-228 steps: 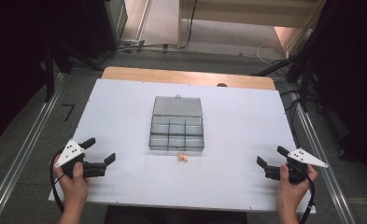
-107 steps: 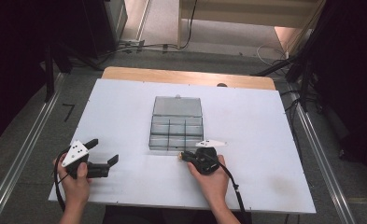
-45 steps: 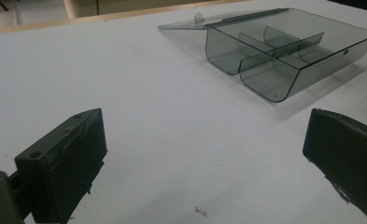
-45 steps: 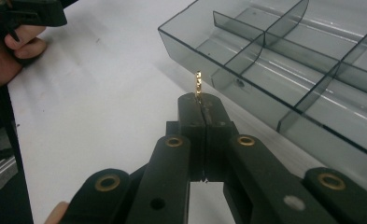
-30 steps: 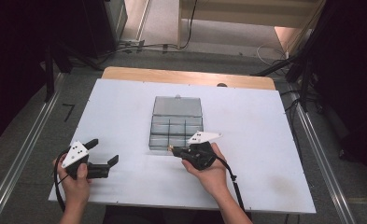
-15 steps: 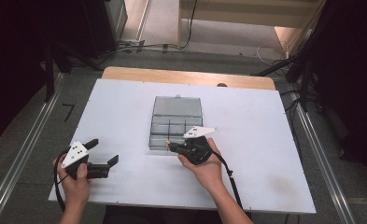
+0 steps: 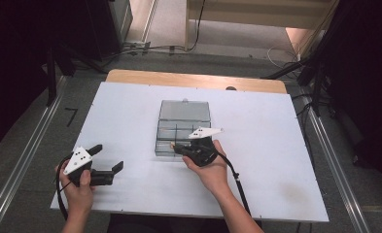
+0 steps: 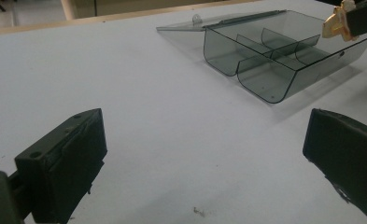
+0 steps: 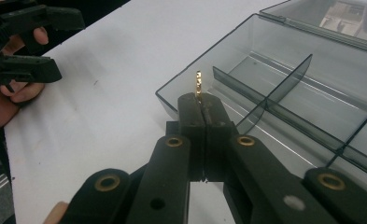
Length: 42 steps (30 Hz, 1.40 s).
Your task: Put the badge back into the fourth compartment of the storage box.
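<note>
Gold piece pinched over the organiser box

Gold-coloured, the small metal piece sits clamped in our right gripper, just above the near corner compartment of the smoky plastic box. Our left gripper rests wide apart on the white table, holding nothing.

White rectangular table top, wooden strip along its far edge. Grey floor beyond the left edge, metal rails, black cables.
</note>
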Tool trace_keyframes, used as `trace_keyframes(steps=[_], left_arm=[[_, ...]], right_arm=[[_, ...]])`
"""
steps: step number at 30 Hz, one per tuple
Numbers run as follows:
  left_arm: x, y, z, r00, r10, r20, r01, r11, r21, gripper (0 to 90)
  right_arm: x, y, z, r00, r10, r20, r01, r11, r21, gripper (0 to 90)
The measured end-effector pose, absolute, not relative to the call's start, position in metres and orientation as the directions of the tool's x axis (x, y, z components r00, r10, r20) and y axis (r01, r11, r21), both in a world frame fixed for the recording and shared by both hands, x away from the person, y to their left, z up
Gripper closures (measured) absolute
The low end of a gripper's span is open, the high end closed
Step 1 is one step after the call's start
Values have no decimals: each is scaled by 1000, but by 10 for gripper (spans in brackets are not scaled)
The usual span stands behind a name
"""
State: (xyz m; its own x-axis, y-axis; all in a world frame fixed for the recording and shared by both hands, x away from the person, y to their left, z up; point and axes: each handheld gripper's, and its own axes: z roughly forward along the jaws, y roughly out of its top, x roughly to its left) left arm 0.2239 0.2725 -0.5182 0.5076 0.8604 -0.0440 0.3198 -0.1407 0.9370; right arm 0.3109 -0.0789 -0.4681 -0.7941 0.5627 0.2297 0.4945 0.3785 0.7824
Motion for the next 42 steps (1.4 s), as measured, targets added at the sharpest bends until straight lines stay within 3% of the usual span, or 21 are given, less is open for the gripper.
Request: trace_keyframes(steps=[34, 42], left_arm=[[224, 272, -518, 509, 860, -40, 320, -147, 936, 0], [224, 272, -518, 509, 860, -42, 320, -144, 937, 0]], right_arm=[[333, -55, -486, -747, 620, 238, 554, 385, 738, 861], [331, -57, -482, -749, 622, 229, 539, 370, 757, 674]])
